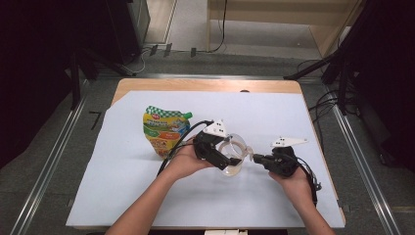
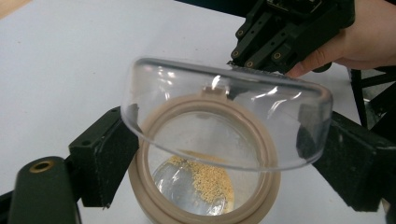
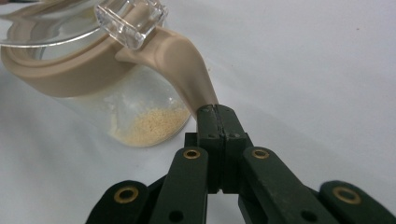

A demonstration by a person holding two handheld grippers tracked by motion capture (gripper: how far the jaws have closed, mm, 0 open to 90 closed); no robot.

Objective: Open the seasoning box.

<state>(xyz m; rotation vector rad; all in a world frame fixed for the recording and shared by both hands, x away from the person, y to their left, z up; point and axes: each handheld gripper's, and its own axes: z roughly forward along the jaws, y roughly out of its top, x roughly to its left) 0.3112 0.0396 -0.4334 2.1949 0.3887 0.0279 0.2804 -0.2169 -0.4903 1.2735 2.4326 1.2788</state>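
White sheet covers the worktop (image 1: 293, 196). We've the jar (image 2: 205, 186) mid-sheet, left gripper (image 2: 219, 154) jaws clamped on its sides, right gripper (image 3: 217, 116) jaws pinched on the handle (image 3: 187, 65). Keep both grips steady w/ lid (image 2: 224, 112) up; 1 slip spills grains.

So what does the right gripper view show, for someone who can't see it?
The right gripper has its black jaws shut on the beige handle of a clear jug. The jug has a beige rim and a clear lid partly in frame, some yellowish granules at the bottom, and sits on a white table cover.
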